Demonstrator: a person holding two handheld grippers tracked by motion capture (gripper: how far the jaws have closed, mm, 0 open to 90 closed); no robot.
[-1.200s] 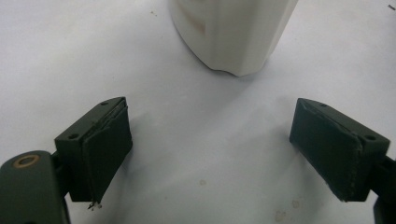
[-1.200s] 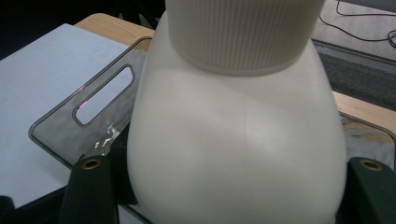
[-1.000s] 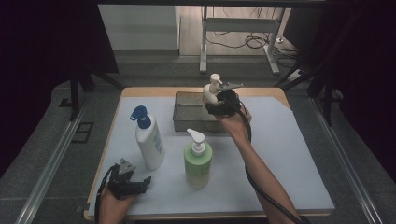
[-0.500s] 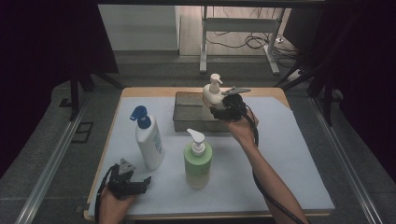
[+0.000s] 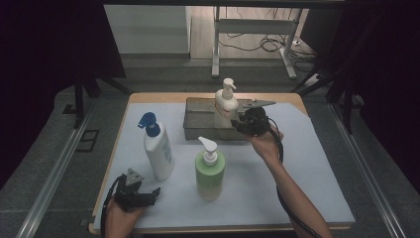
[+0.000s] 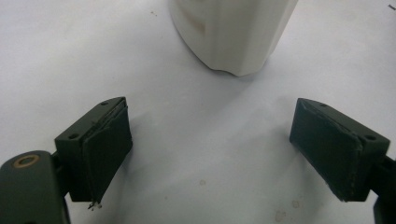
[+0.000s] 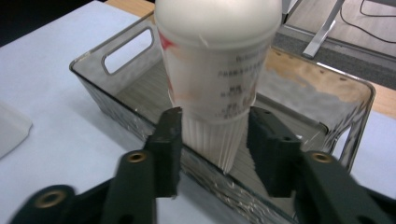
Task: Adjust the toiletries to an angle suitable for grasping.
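**Closing on the cream bottle at the tray**

Resting at the near left edge of the table (image 5: 322, 163), the left gripper (image 5: 141, 197) lies spread with nothing between its jaws; in the left gripper view the foot of the white bottle (image 6: 233, 32) stands just ahead of them, apart. That blue-capped bottle (image 5: 157, 148) and the green bottle (image 5: 210, 171) beside it stand upright on the white sheet, well short of the tray (image 5: 198, 121), so by my reading two of three bottles are yet to be handled.

Farther back, the right gripper (image 5: 237, 125) reaches the cream bottle (image 5: 225, 105), which stands upright in the tray against its near wall. Its jaws have just been closing with the bottle's ribbed lower part between them. In the right gripper view (image 7: 215, 140) the pads (image 7: 170, 149) sit at either side of the bottle (image 7: 217, 88), about touching it, though a firm pinch I cannot confirm.

Whether this bottle is being set in or taken out cannot be told. The tray's near wall is what stands in the way: it runs right under the jaws, so any lift or release must clear the rim (image 7: 116, 46). Beyond the table stand a metal frame and floor cables.
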